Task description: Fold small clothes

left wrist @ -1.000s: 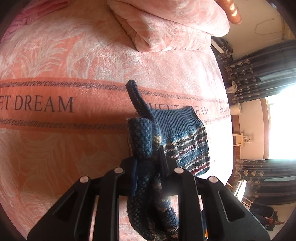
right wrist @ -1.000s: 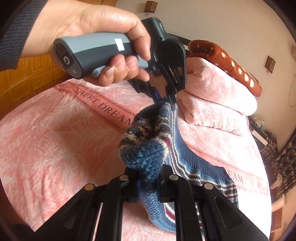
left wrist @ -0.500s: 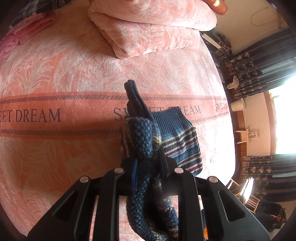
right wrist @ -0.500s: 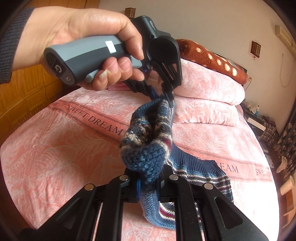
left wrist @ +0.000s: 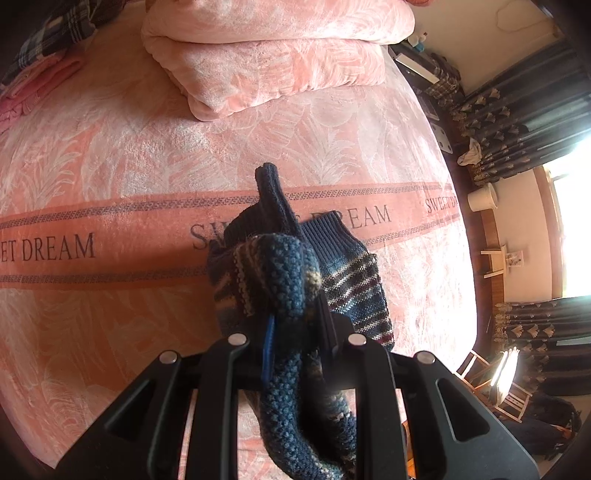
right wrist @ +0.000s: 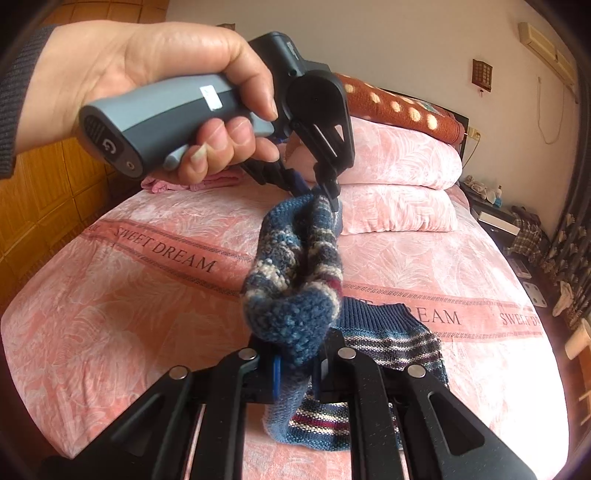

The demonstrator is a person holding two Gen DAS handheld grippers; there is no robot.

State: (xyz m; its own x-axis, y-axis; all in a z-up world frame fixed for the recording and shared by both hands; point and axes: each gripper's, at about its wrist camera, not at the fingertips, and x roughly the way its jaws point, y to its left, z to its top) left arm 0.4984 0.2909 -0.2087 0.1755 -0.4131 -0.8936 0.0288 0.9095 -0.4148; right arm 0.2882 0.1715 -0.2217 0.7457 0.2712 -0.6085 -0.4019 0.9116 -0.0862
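Observation:
A small blue knitted garment point(right wrist: 295, 266) with cream and dark red stripes hangs above the pink bed, bunched between both grippers. My right gripper point(right wrist: 295, 363) is shut on one end of it. My left gripper point(right wrist: 325, 192), held by a hand point(right wrist: 155, 88), is shut on the other end, seen up close in the left wrist view as garment point(left wrist: 280, 280) in the left gripper point(left wrist: 295, 332). The garment's lower part with its ribbed navy hem point(right wrist: 388, 332) lies on the bedspread; the same hem point(left wrist: 332, 236) shows in the left wrist view.
The bedspread point(right wrist: 122, 295) is pink with a "SWEET DREAM" band. Two pink pillows point(right wrist: 399, 184) and a brown dotted cushion point(right wrist: 399, 107) lie at the head. Folded pink cloth point(left wrist: 33, 88) and plaid cloth point(left wrist: 62, 29) sit at a corner. A nightstand point(right wrist: 495, 218) and curtains point(left wrist: 524, 110) flank the bed.
Both grippers have lifted and drawn back with the garment, so more of the bed and pillows shows. The lower part still rests on the bedspread. Both grips are unchanged.

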